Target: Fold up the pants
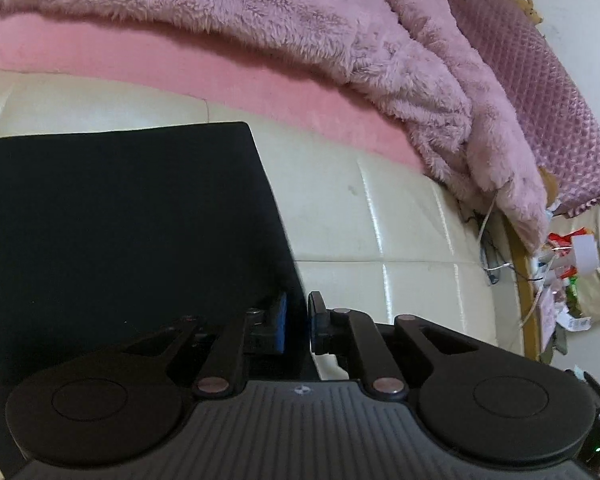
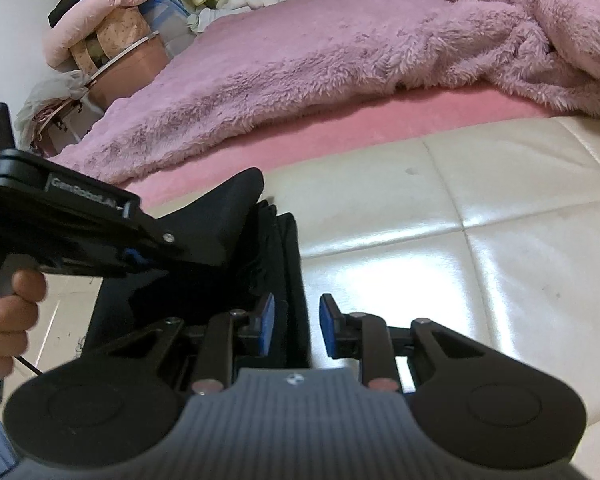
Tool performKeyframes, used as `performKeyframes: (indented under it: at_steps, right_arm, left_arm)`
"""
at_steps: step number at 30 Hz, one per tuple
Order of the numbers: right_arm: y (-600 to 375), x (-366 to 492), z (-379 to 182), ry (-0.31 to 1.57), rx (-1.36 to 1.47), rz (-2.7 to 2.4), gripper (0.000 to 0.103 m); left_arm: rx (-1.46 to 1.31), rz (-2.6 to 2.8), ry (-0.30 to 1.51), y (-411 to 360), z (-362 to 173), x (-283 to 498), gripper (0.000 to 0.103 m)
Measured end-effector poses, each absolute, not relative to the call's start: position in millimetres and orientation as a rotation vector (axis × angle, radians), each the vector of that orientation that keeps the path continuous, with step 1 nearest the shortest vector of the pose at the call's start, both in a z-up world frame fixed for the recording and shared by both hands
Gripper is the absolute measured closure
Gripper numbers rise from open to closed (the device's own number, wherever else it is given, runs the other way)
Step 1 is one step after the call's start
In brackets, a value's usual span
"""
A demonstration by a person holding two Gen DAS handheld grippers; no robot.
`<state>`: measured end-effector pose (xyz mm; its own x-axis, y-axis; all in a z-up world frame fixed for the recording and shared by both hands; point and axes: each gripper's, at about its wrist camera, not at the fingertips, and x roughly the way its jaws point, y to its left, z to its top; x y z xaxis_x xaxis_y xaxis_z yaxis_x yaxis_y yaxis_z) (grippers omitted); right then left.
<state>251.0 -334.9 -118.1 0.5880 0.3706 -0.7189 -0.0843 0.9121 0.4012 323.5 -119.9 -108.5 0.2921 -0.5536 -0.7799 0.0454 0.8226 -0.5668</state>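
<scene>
The black pants hang as a flat dark sheet over the cream padded bench. My left gripper is shut on the pants' right edge, blue pads pinching the cloth. In the right wrist view the left gripper shows at the left, held by a hand, clamped on a raised fold of the pants. My right gripper has its jaws narrowly apart around the pants' hanging edge; the cloth passes between the blue pads.
A cream leather bench lies under the pants. A pink mattress edge and a fluffy pink blanket lie behind. Bags and clutter stand far left. Cluttered shelves are at the right.
</scene>
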Motion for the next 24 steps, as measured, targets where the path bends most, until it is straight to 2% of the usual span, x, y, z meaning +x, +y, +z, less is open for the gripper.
performKeyframes:
  at_steps: [2,3,7,9,13,17,19,20,21,24]
  right_arm:
    - [-333.2,250.4,-116.4,0.902,0.352,0.277,0.081]
    - [-333.2,250.0,-115.2,0.898,0.362,0.281,0.081]
    - [-336.0,250.0,-109.9,0.889,0.417,0.288,0.079]
    - [-337.1,253.1,-109.2,0.889,0.443,0.294,0.074]
    - [-333.6,268.7,-115.8,0.911,0.522,0.334,0.073]
    - [-323.4,285.1,-129.0,0.953,0.554,0.333,0.074]
    - [-317.4,289.3,-133.3,0.973,0.546,0.329,0.078]
    - [-315.0,290.4,-134.2,0.979,0.554,0.337,0.094]
    - [-312.9,290.7,-133.2,0.981,0.56,0.34,0.1]
    - [-305.9,285.3,-113.7,0.936,0.533,0.348,0.102]
  left_arm:
    - [-0.499,-0.44,1.21,-117.6,-105.1,322.7,0.08]
    - [-0.496,-0.44,1.201,-115.4,-102.1,321.6,0.078]
    - [-0.458,-0.42,1.139,-97.2,-85.4,316.1,0.077]
    - [-0.409,-0.379,1.103,-83.6,-78.2,312.1,0.076]
    - [-0.38,-0.305,1.078,-48.5,-76.5,301.2,0.076]
    - [-0.477,-0.242,1.103,-9.5,-85.9,290.9,0.076]
    - [-0.485,-0.215,1.101,3.3,-89.2,285.1,0.076]
    - [-0.486,-0.202,1.099,8.0,-90.4,283.0,0.076]
    - [-0.494,-0.192,1.096,12.5,-91.5,281.0,0.076]
    - [-0.513,-0.188,1.079,24.7,-90.0,276.3,0.077]
